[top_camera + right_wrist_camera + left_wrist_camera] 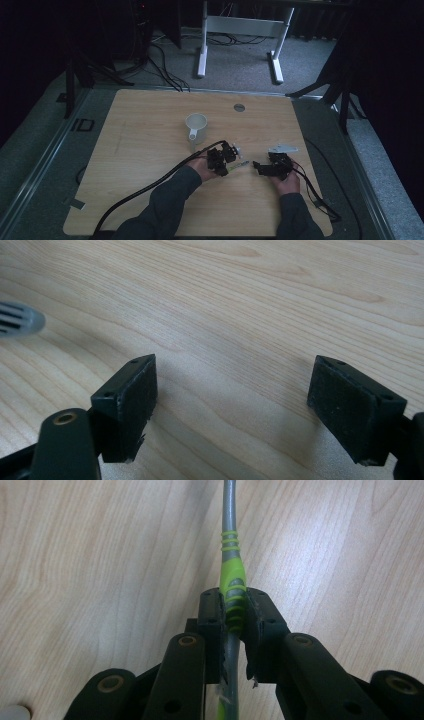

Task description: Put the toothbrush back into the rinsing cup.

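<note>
In the high view, a wooden tabletop (pixel 150 190) carries a white mug (pixel 196 129), which stands upright beyond the hands, its handle toward the person. The left hand-held gripper (pixel 231 162) sits just in front of the mug and holds a thin grey-and-green tool (pixel 242 164) that sticks out toward the right hand-held gripper (pixel 256 164). The tool's far end lies near the right gripper's jaws, though this view is too dark to tell whether they touch. A thick black cable (pixel 145 187) trails from the left gripper toward the near-left edge of the tabletop.

In the left gripper view, the left hand-held gripper (pixel 235 612) is clamped on the tool (pixel 232 570). Its two pads (pixel 212 615) press the ribbed bright-green grip section from both sides, and the grey shaft runs on ahead over the wood.

In the right gripper view, the right hand-held gripper (pixel 232 390) stands with its jaws wide apart and nothing between them but bare wood. A grey ridged tip (pixel 20 321), blurred, shows at the left edge, well clear of the left pad (pixel 131 400).
</note>
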A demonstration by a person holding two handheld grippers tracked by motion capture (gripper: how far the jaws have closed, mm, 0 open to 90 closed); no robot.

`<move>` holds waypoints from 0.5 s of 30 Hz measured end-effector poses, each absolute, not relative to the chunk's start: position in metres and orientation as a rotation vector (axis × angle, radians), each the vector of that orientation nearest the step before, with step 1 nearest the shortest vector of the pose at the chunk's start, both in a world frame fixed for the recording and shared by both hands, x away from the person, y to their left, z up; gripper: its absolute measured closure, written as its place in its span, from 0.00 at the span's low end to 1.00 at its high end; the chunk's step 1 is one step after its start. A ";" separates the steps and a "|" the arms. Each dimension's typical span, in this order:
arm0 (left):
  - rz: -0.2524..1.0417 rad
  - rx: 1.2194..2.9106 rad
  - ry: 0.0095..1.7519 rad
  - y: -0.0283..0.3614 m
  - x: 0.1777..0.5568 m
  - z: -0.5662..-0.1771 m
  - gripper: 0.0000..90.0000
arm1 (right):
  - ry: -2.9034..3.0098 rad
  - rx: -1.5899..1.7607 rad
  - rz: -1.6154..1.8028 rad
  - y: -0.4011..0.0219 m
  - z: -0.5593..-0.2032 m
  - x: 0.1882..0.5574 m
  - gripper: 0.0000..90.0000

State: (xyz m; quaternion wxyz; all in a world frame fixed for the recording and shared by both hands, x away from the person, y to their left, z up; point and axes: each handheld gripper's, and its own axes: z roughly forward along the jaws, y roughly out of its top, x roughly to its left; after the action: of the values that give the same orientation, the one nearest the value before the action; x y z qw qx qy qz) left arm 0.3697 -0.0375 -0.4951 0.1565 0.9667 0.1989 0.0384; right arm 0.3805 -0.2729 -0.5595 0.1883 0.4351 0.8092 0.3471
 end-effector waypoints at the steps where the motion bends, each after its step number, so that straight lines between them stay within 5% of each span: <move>1: 0.117 2.762 0.571 -0.037 0.370 -0.494 0.89 | 2.276 1.224 0.976 -0.273 -0.559 0.381 0.22; 15: 0.167 2.698 0.561 -0.033 0.367 -0.482 0.89 | 2.276 1.225 0.977 -0.273 -0.559 0.380 0.22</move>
State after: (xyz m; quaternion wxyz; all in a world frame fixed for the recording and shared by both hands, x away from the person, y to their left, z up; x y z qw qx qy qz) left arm 0.3673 -0.0330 -0.4821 0.1894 0.9596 0.1994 0.0594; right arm 0.3805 -0.2728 -0.5595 0.1882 0.4355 0.8089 0.3473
